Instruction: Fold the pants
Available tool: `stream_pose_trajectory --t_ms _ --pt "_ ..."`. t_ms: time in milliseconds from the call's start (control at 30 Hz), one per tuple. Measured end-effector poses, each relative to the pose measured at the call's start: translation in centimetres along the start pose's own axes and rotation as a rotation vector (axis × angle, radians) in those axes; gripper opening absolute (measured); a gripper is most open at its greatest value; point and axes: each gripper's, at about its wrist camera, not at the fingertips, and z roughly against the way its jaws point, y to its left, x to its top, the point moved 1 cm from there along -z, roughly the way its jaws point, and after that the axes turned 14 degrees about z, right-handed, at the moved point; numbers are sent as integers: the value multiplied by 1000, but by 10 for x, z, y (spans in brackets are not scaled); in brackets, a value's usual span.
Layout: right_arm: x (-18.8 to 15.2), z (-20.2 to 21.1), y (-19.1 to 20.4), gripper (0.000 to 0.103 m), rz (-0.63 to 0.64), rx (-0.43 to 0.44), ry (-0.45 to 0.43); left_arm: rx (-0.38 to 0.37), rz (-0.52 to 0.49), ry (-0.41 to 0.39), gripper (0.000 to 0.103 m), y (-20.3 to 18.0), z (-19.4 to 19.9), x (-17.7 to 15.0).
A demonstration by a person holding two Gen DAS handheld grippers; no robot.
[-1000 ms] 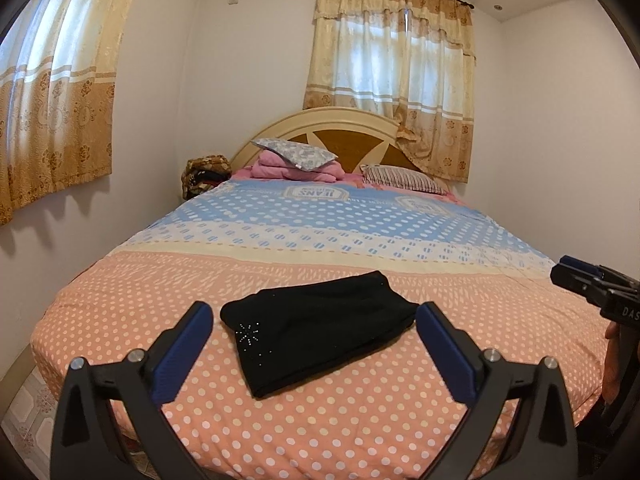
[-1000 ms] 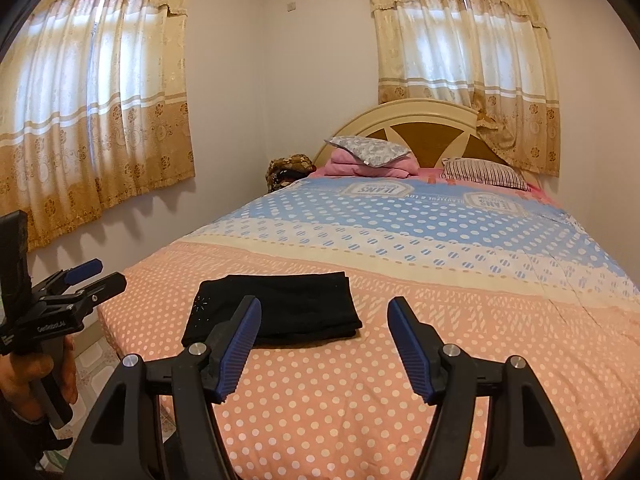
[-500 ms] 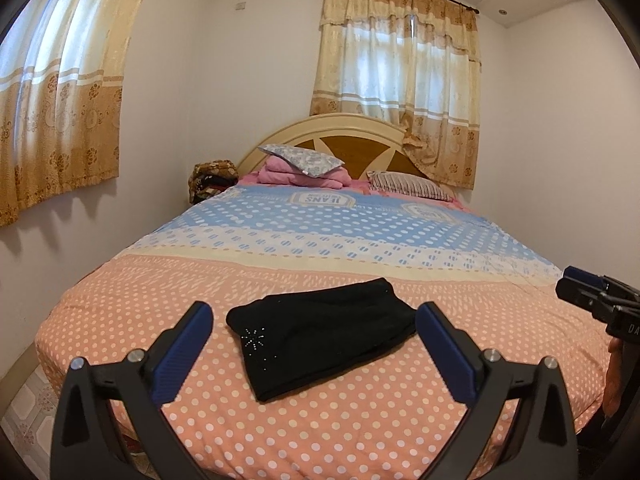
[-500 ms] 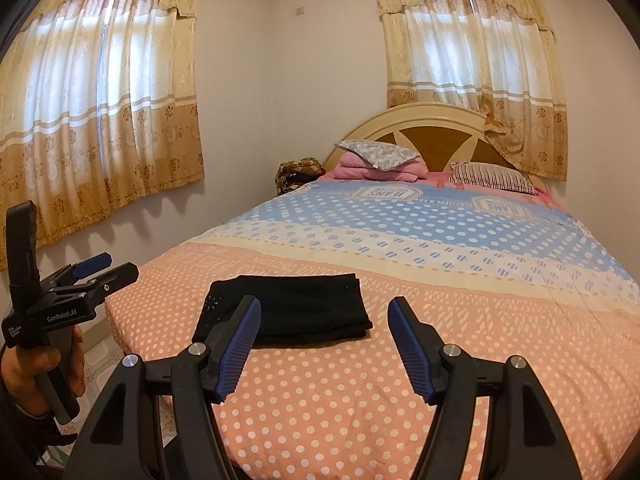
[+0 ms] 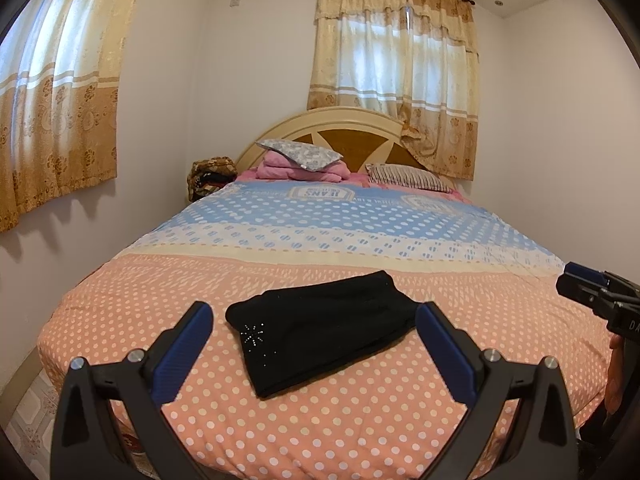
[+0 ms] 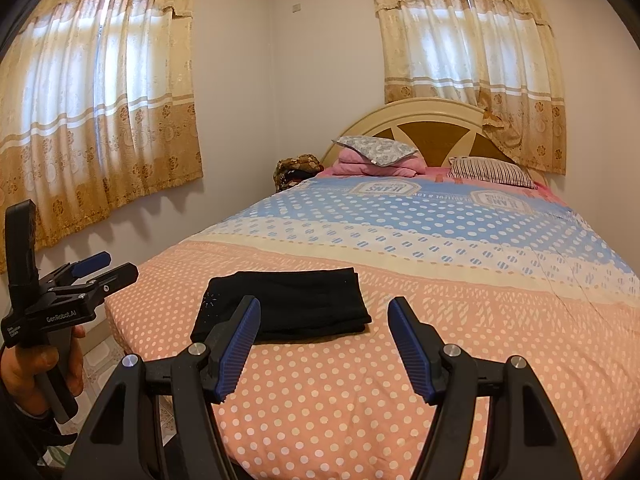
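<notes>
The black pants lie folded in a compact rectangle on the orange dotted part of the bedspread, near the foot of the bed; they also show in the right wrist view. A small rhinestone pattern faces up on them. My left gripper is open and empty, held back from the bed edge. My right gripper is open and empty, also held back. Each gripper shows in the other's view: the right one at the right edge, the left one at the left.
The bed fills the room, with a blue dotted band further back. Pillows and a pink folded blanket lie by the headboard. A brown bundle sits at the far left corner. Curtained windows and walls stand close around.
Both grippers have tilted and drawn back a little, so the view sits lower in the frames. The pants have not moved. Both grippers stay open.
</notes>
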Motion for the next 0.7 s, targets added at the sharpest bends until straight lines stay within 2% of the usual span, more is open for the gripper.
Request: stream_pose_trajectory --t_ms 133,300,367,700 --pt "0 1 0 68 3 -2 -1 26 -29 -1 103 -4 0 -1" --pt "0 2 0 68 12 -5 -6 6 -40 -27 103 -8 7 1" --pt "-1 2 1 68 12 -7 -9 27 -42 -37 103 -9 8 2" --pt "-4 -1 6 68 20 5 3 61 5 -25 103 0 2 4"
